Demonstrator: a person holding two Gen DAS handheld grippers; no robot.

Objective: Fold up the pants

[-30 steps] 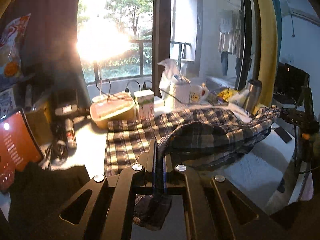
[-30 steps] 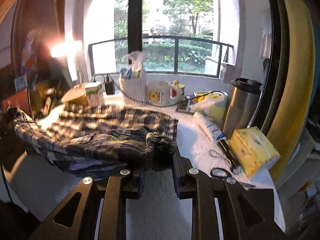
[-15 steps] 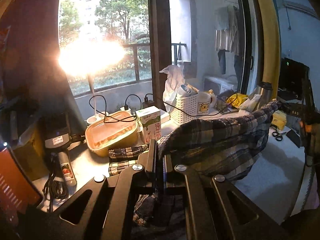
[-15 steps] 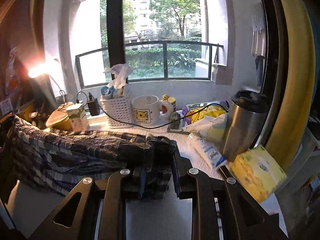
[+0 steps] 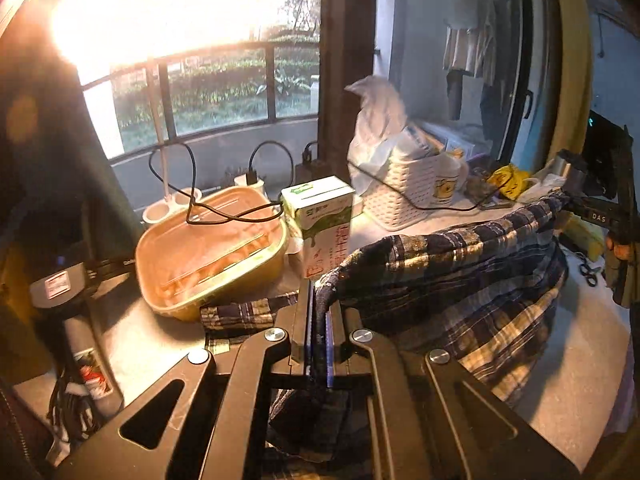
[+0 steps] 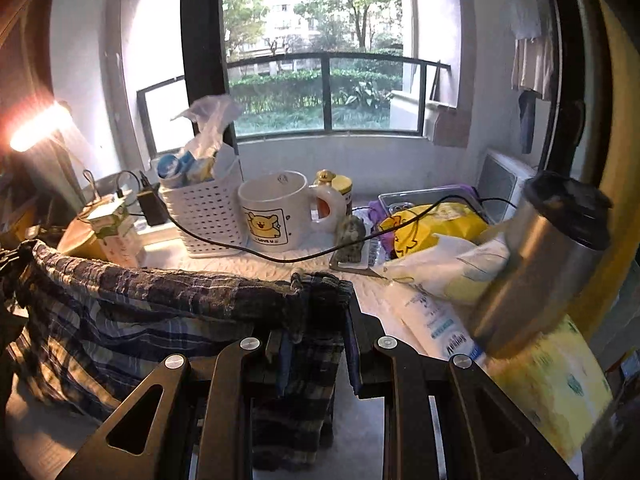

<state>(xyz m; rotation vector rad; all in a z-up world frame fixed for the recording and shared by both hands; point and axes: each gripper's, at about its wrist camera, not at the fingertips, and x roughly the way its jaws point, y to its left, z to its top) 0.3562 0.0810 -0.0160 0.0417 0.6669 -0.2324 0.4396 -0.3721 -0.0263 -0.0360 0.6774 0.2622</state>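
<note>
The plaid pants [image 5: 472, 280] hang stretched between my two grippers above the table. My left gripper [image 5: 318, 320] is shut on one end of their top edge. My right gripper [image 6: 316, 320] is shut on the other end, with cloth bunched between its fingers. In the right wrist view the pants [image 6: 140, 312] sag to the left, toward the left gripper at the frame's edge. In the left wrist view the right gripper [image 5: 600, 208] shows at the far right, holding the cloth. The lower part of the pants [image 5: 240, 316] still touches the table.
Along the window side stand a yellow lunch box [image 5: 208, 252], a milk carton [image 5: 324, 220], a white basket [image 6: 204, 212], a bear mug [image 6: 276, 208], a steel tumbler [image 6: 540, 264], snack bags [image 6: 436, 228] and a tissue pack [image 6: 556, 384]. A lamp [image 5: 120, 12] glares at left.
Both grippers have lifted the pants off the table and carried them toward the window. The cloth, flat a second ago, now hangs taut between them.
</note>
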